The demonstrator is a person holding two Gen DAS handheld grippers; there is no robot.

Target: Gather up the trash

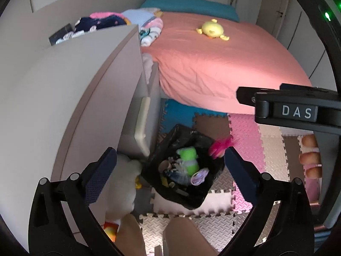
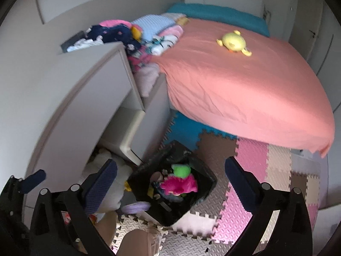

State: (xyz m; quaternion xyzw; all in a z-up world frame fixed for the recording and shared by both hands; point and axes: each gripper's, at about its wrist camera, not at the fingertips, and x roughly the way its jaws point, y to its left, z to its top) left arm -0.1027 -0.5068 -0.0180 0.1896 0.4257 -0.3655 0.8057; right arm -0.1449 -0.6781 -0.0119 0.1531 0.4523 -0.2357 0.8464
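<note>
L gripper [image 1: 170,166]: jaws apart, empty | R gripper [image 2: 170,179]: jaws apart, empty | bin [image 2: 204,170] w/ black liner: lower ctr both frames, directly below/ahead of my fingers | pink item [image 2: 181,185] in bin in R view, at rim in L view; falling? can't tell | both grippers abt equally near.
</note>
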